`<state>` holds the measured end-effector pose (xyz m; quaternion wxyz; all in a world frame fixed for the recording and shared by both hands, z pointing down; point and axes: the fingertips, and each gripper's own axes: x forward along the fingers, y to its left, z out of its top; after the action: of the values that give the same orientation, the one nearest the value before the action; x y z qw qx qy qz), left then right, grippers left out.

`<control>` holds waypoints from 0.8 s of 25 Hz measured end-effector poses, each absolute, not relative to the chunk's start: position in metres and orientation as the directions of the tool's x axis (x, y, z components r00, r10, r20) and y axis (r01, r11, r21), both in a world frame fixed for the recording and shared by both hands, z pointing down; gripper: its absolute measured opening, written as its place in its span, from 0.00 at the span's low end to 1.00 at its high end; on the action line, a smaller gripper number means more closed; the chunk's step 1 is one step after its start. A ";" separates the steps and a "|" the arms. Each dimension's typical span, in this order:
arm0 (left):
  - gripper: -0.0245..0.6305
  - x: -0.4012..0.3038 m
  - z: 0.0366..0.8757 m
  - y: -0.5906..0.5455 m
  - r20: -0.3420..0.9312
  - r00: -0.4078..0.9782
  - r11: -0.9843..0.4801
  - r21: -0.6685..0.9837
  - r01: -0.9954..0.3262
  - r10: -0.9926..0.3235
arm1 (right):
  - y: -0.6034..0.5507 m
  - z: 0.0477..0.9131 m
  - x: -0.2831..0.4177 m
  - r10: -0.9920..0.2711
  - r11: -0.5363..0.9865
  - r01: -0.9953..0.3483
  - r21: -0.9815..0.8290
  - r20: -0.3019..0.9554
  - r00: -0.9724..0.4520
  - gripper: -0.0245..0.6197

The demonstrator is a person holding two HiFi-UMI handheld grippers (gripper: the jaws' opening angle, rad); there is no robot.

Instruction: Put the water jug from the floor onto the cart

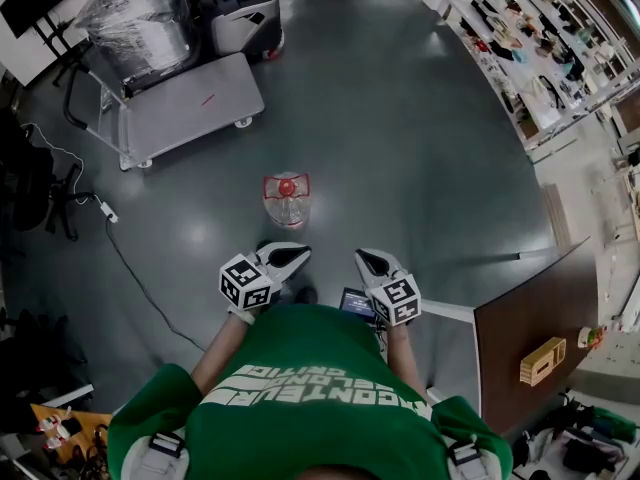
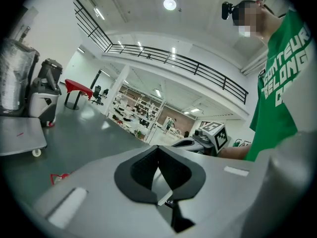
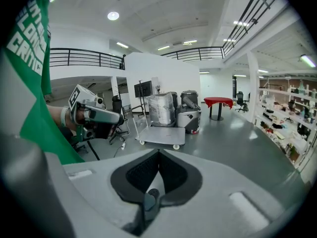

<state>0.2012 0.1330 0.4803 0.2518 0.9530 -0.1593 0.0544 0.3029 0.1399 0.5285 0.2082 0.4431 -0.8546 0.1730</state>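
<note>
Standing on the floor [image 1: 420, 168] ahead of the left gripper [image 1: 288, 257] and right gripper [image 1: 371, 263], whose fingers are clenched empty, the water jug [image 1: 286, 206] looks heavy and slick, best gripped by its red top [image 1: 286, 186].

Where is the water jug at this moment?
In the head view, the water jug stands on the floor mid-frame, just ahead of the left gripper, with the cart beyond it at upper left.

water jug [image 1: 286, 198] on floor [image 1: 420, 148]; cart [image 1: 185, 108] beyond it, further left
</note>
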 end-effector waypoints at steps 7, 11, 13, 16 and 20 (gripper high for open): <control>0.06 0.194 0.478 0.118 0.180 0.948 -0.829 0.460 -0.318 -0.263 | 0.123 0.526 0.290 -0.677 0.563 -0.820 -0.103 0.510 -0.530 0.03; 0.05 0.184 0.477 0.109 0.179 0.949 -0.827 0.466 -0.315 -0.260 | 0.114 0.528 0.277 -0.660 0.583 -0.805 -0.109 0.515 -0.547 0.03; 0.06 0.176 0.479 0.104 0.185 0.946 -0.819 0.474 -0.324 -0.267 | 0.109 0.531 0.272 -0.655 0.583 -0.804 -0.115 0.519 -0.549 0.03; 0.06 0.167 0.482 0.096 0.190 0.941 -0.810 0.480 -0.337 -0.279 | 0.100 0.531 0.266 -0.653 0.585 -0.803 -0.117 0.519 -0.551 0.03; 0.06 0.163 0.480 0.083 0.188 0.942 -0.813 0.476 -0.335 -0.278 | 0.085 0.528 0.261 -0.654 0.588 -0.801 -0.113 0.516 -0.553 0.03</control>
<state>0.1629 0.0831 0.4796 0.2596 0.9506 -0.1610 0.0549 0.2606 0.0847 0.5284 0.2157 0.4207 -0.8647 0.1700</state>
